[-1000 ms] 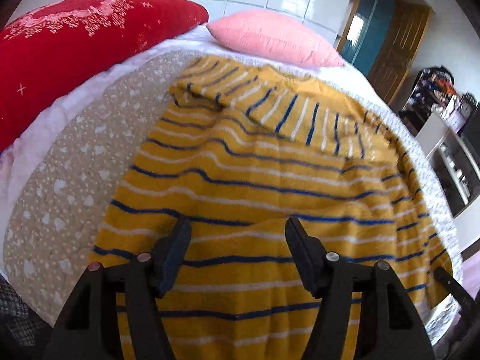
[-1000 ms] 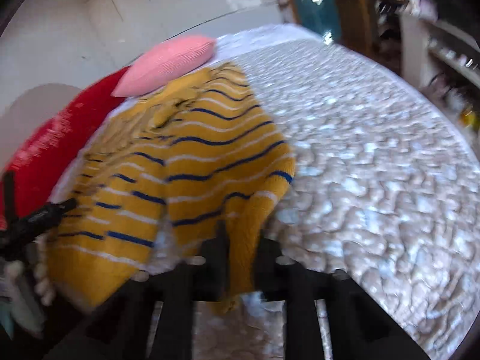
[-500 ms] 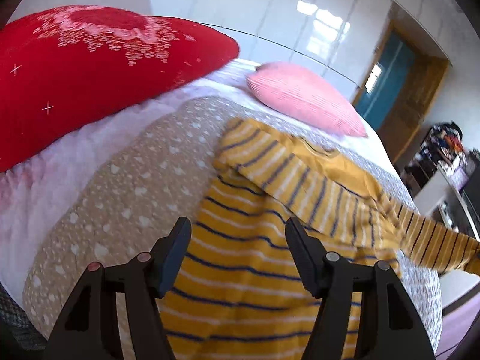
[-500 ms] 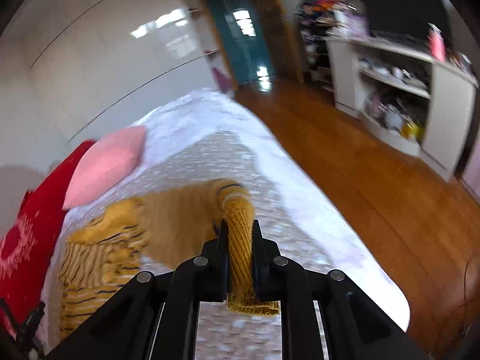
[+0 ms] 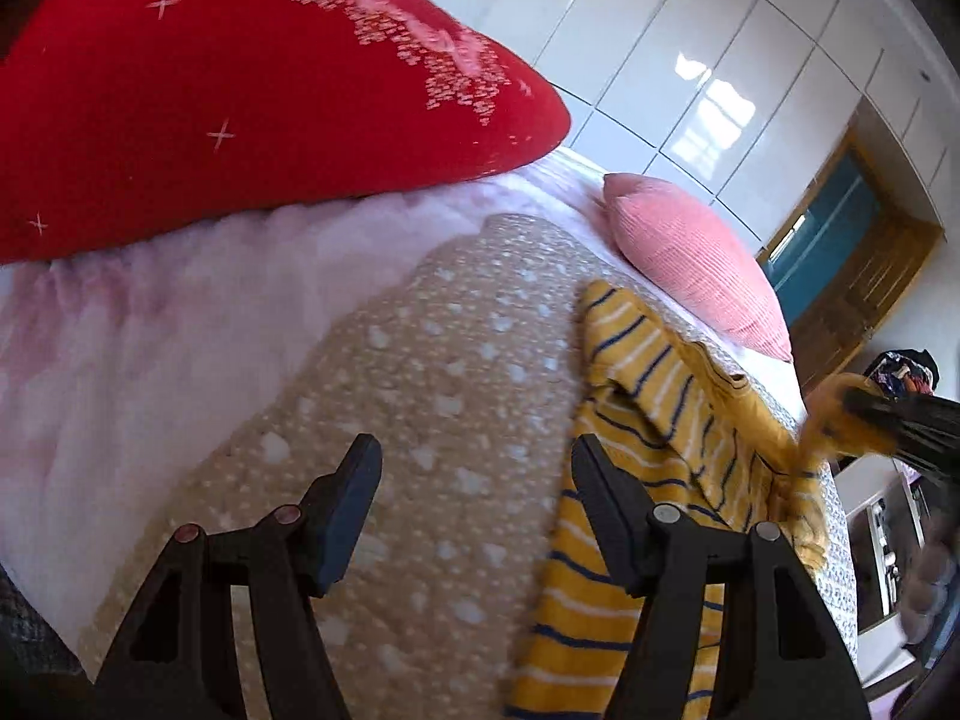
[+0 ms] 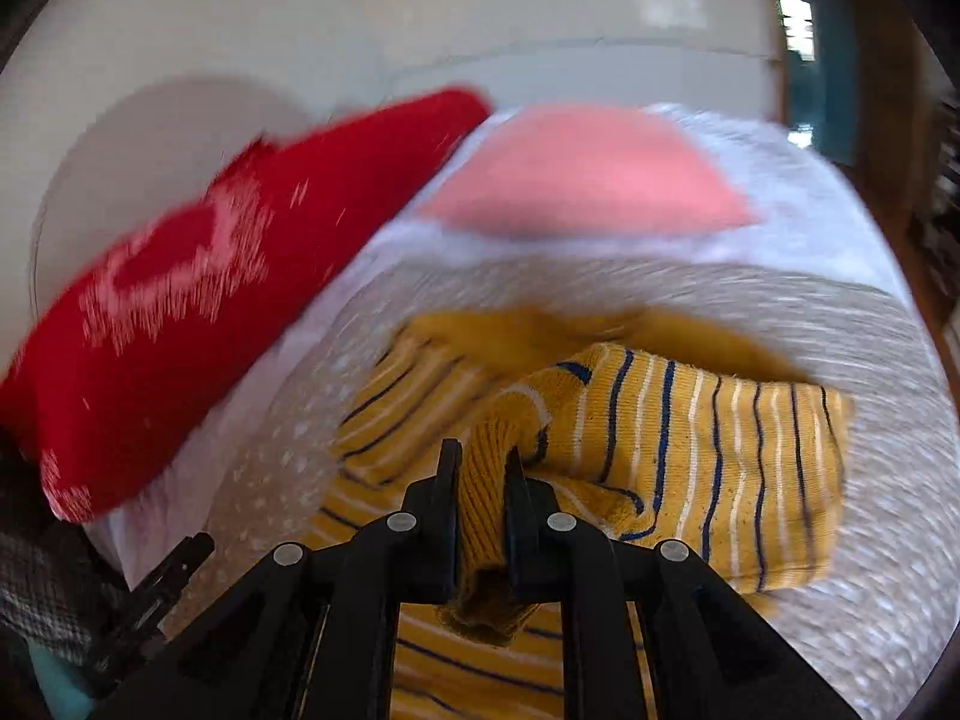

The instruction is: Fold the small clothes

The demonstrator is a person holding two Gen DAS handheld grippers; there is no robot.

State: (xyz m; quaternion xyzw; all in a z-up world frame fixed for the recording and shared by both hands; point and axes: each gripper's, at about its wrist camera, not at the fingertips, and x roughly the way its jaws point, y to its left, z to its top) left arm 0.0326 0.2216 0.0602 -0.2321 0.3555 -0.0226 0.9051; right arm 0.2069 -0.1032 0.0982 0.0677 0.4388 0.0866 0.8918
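A yellow sweater with blue and white stripes lies on the beige spotted bedspread. My right gripper is shut on the ribbed cuff of one sleeve and holds it above the sweater's body, the sleeve doubled across. In the left wrist view the sweater lies to the right, and my right gripper shows at the right edge with the yellow cuff in it. My left gripper stands open over bare bedspread, just left of the sweater's edge, with nothing between its fingers.
A big red pillow and a pink pillow lie at the head of the bed. White wardrobe doors stand behind. A wooden door and shelves with clutter are at the far right, past the bed's edge.
My right gripper swung the sleeve from out over the bed's right side back across the sweater. My left gripper slid left off the sweater onto bare bedspread.
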